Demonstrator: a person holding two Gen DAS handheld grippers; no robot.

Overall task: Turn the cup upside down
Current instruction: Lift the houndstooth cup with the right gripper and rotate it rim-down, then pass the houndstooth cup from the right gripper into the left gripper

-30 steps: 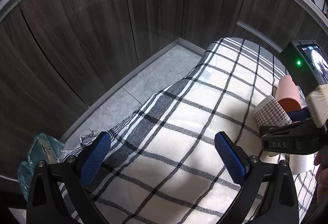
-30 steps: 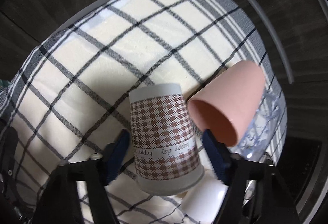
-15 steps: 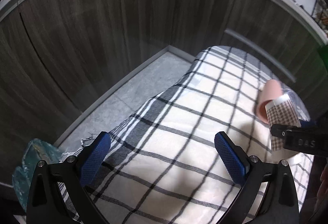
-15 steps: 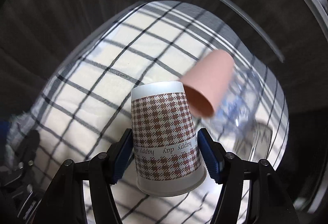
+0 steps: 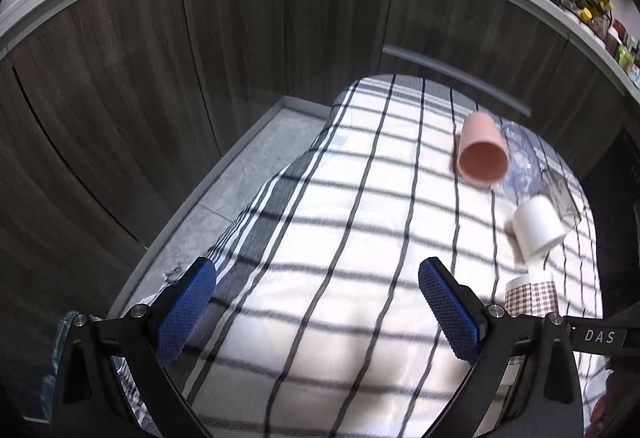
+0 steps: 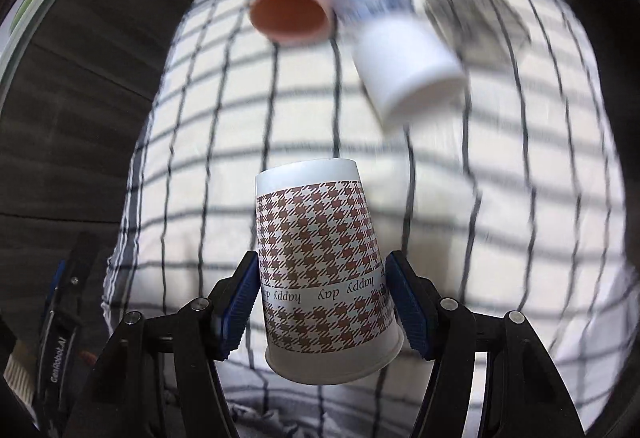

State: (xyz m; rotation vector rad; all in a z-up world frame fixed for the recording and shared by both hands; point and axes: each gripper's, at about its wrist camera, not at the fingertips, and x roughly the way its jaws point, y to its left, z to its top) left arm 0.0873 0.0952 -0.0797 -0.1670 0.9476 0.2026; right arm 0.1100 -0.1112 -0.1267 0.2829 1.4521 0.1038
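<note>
My right gripper (image 6: 320, 302) is shut on a brown houndstooth paper cup (image 6: 324, 270). Its narrow base points away from the camera and its wide rim toward it, above the checked cloth (image 6: 500, 197). The same cup (image 5: 530, 296) shows at the right edge of the left wrist view, behind the right gripper's arm. My left gripper (image 5: 316, 312) is open and empty over the near part of the cloth (image 5: 340, 238).
A pink cup (image 5: 482, 155) lies on its side at the far right of the cloth, also in the right wrist view (image 6: 296, 3). A white cup (image 5: 538, 230) lies on its side nearer (image 6: 404, 65). A clear plastic cup (image 5: 520, 149) lies behind them. Dark wood cabinets (image 5: 200, 57) surround the table.
My right gripper closed on the houndstooth cup and lifted it back toward me, away from the pink cup. The left gripper drew back and tilted up, staying open.
</note>
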